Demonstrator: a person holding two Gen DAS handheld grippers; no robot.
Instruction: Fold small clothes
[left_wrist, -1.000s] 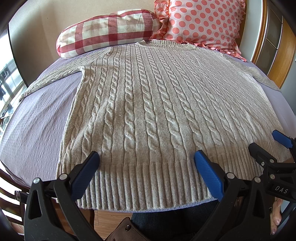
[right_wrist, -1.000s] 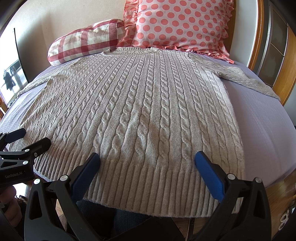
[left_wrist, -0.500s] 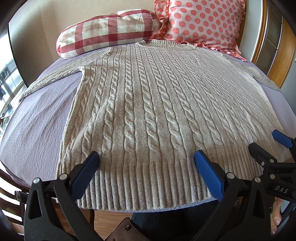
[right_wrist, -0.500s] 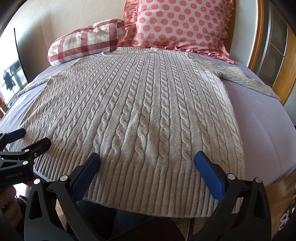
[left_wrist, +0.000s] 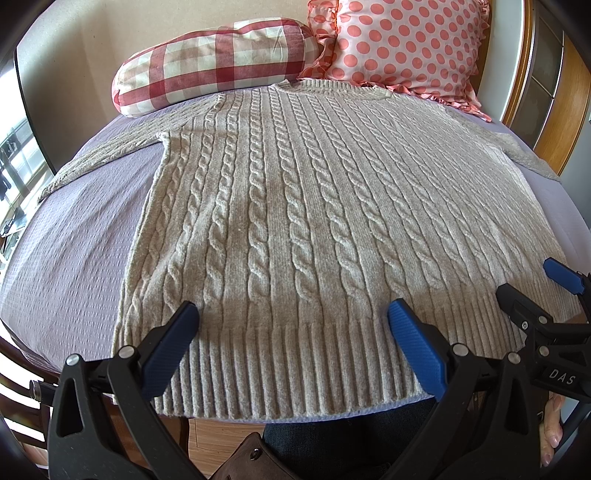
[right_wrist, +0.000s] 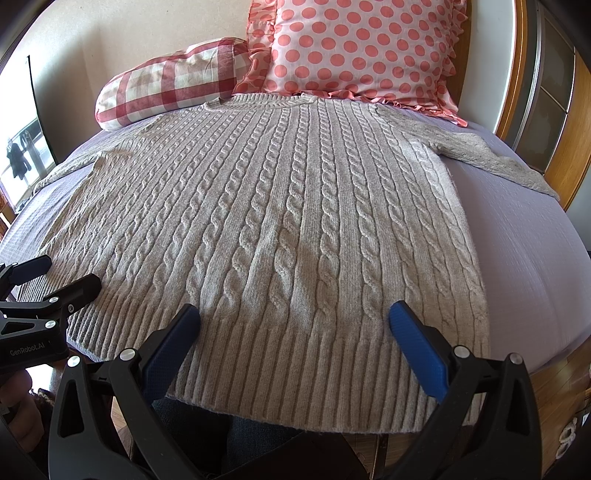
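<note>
Cable-knit sweater (left_wrist: 314, 221) flat on bed (left_wrist: 74, 240). Left gripper (left_wrist: 291, 317), right gripper (right_wrist: 295, 317) spread, empty: pinch near hem corners squarely, lift evenly.

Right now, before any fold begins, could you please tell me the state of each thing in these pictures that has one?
Cable-knit sweater: unfolded, spread flat on the bed, sleeves out to the sides.
Left gripper: jaws open, over the ribbed hem, holding nothing.
Right gripper: jaws open, over the hem, holding nothing.
Plaid bolster pillow: lying at the headboard end.
Polka-dot pillow: propped upright, the sweater's collar reaching its lower edge.
</note>
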